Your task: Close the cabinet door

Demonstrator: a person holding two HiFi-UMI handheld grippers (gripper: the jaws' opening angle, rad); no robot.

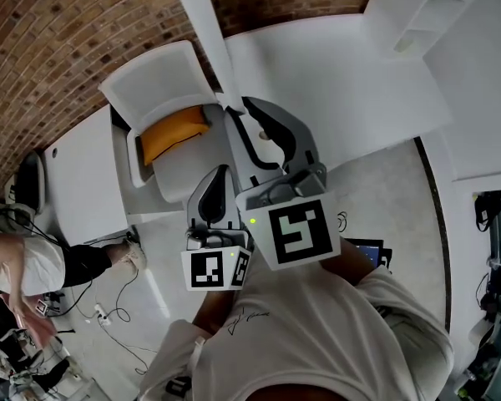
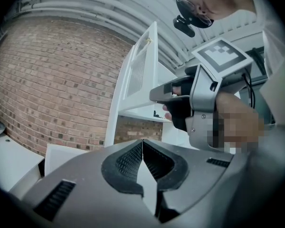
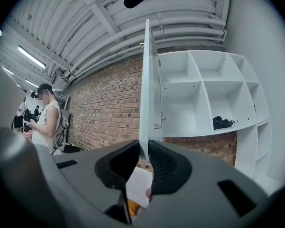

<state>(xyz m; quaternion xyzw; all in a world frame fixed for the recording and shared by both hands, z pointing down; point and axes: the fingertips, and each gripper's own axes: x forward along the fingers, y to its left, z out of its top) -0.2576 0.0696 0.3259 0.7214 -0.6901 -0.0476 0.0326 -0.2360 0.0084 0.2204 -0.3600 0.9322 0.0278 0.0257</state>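
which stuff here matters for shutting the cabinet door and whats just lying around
For the job:
cabinet door
right tool, clamped on the door's lower edge
cabinet

Lying about:
chair
orange cushion
black thing on a shelf
left tool, shut and empty

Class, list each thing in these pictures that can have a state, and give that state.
door: open, swung out from the cabinet
right gripper: shut on the door's edge
left gripper: shut, empty
cabinet: shelves uncovered, a dark thing in one compartment
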